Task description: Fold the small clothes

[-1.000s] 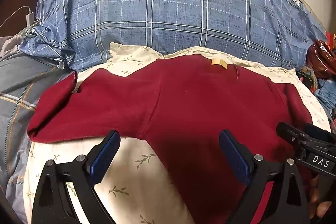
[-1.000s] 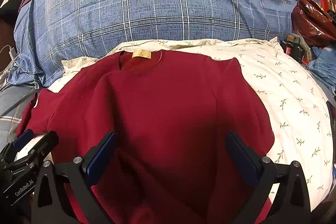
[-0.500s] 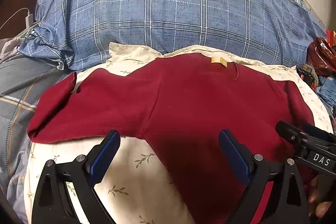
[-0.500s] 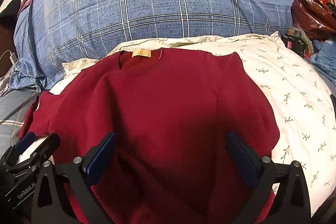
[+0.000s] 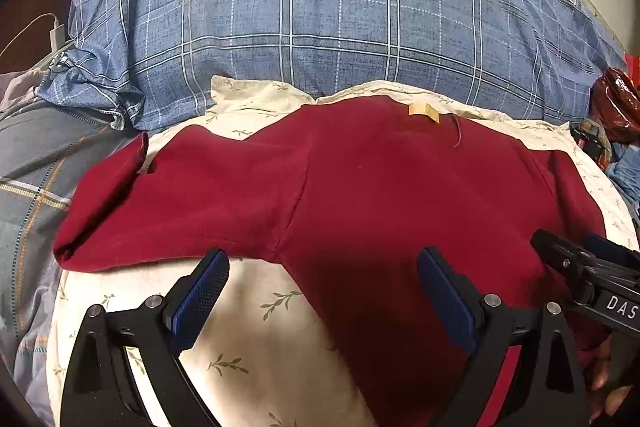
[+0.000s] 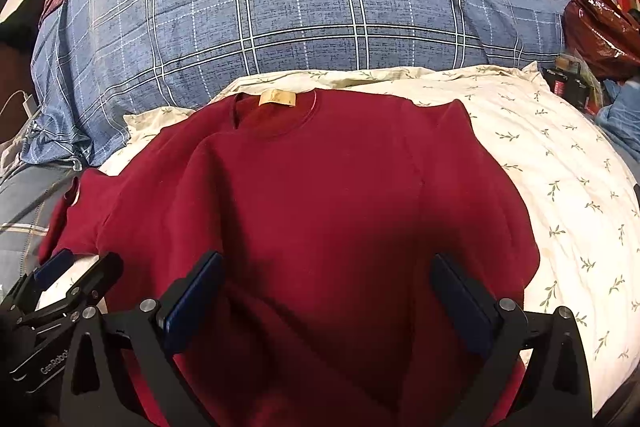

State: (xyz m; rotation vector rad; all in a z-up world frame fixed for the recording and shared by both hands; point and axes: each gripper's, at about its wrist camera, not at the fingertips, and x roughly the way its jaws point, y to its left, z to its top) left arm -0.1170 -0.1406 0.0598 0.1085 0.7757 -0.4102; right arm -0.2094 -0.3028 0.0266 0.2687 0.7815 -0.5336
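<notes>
A dark red sweater (image 5: 360, 187) lies spread on a cream leaf-print pillow (image 5: 248, 339), collar and tan label (image 5: 423, 111) at the far side. Its left sleeve (image 5: 120, 211) stretches out to the left. My left gripper (image 5: 322, 291) is open and empty, hovering over the sweater's left armpit and the pillow. My right gripper (image 6: 328, 287) is open and empty above the sweater's body (image 6: 328, 195). Each gripper shows at the edge of the other's view: the right one (image 5: 588, 267), the left one (image 6: 68, 279).
A large blue plaid pillow (image 5: 320, 27) lies behind the sweater. Grey plaid bedding (image 5: 28, 167) and a white charger cable (image 5: 52, 31) are at the left. A shiny dark red bag (image 6: 600, 27) and clutter sit at the right.
Both grippers have drifted slightly; the scene sits a little lower in the views. The sweater has not moved and both grippers stay open.
</notes>
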